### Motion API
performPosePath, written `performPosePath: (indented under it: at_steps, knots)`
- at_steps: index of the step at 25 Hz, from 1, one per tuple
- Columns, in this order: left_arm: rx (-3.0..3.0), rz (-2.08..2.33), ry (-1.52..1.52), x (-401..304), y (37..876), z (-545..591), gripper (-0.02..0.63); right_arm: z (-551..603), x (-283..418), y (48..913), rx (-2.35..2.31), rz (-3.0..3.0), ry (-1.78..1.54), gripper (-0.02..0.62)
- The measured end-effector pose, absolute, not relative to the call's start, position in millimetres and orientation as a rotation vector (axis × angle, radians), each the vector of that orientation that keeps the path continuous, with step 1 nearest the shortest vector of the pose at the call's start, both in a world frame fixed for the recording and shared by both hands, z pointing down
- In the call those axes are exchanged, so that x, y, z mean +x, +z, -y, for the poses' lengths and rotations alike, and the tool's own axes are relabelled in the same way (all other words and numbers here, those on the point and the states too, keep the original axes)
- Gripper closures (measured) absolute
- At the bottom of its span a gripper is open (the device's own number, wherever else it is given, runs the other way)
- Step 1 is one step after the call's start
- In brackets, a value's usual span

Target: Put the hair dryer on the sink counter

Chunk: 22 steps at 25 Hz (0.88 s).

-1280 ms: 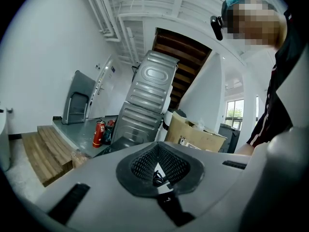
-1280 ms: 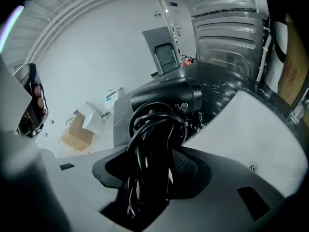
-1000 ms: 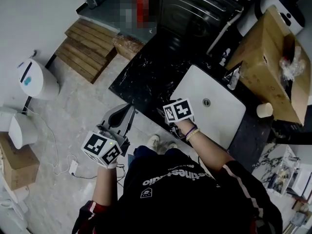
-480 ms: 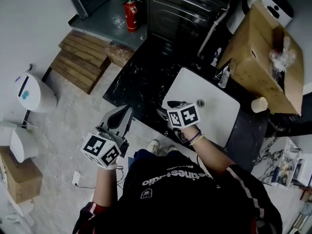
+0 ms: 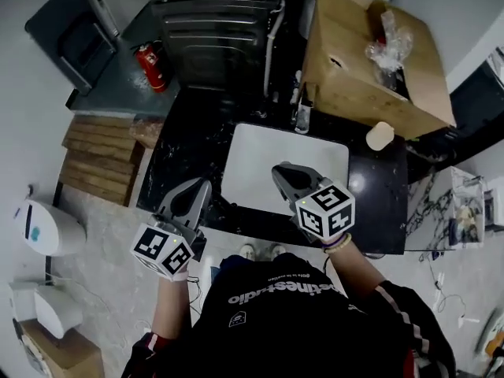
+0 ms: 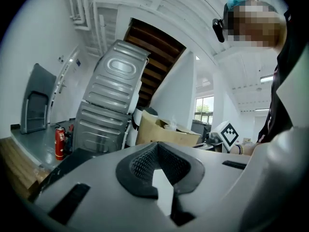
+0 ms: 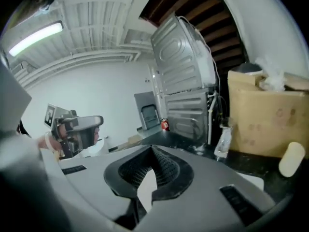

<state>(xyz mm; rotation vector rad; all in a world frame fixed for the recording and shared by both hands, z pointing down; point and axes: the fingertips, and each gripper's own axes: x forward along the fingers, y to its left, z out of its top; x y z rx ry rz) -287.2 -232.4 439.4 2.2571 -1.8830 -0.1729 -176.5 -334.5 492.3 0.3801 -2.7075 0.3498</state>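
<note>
AT THE SINK, BOTH CLAWS EMPTY. A person stands at a black marble tabletop (image 5: 189, 132) with a two-jaw tool in each hand. The hair dryer named in the task appears in no view: it is not on the tabletop, not in the white sink (image 5: 260, 156), and not in either claw.

The left claw (image 5: 198, 194) hangs over the tabletop's front edge just left of the sink. Its jaws are pressed together, with nothing between them. The right claw (image 5: 285, 176) reaches over the sink's near rim, and its jaws are closing fully together, tips meeting, on nothing. Both point forward and roughly level. That looks like a ready stance rather than a reach, and the task appears not yet begun.

The far side of the tabletop is crowded, which probably explains why the claws wait at the front. A large open cardboard box (image 5: 354, 61) holding a crumpled plastic bag (image 5: 390, 34) sits behind the sink. A faucet (image 5: 302, 115) stands at the sink's back edge, and a pale roll (image 5: 379, 135) lies near the box. A red fire extinguisher (image 5: 155, 65) stands on the floor to the left.

Readable writing is scarce. The marker cube (image 5: 163, 249) on each claw shows only black-and-white squares. White lettering on the person's black shirt (image 5: 291, 305) runs upside down and is too small to read with confidence. Faint round stamps on the box cannot be made out.
</note>
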Motion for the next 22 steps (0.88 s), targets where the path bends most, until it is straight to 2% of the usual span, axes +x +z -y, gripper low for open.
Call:
performPosePath:
  at_steps: [11, 22]
  knots:
    - [2.646, 1.486, -0.127, -156, 399, 340, 0.592, 360, -9, 367, 0.904, 2.998, 0.130, 0.558]
    - [2.687, 1.374, -0.099, -110, 395, 356, 0.592, 368, 50, 356, 1.084, 2.950, 0.119, 0.558]
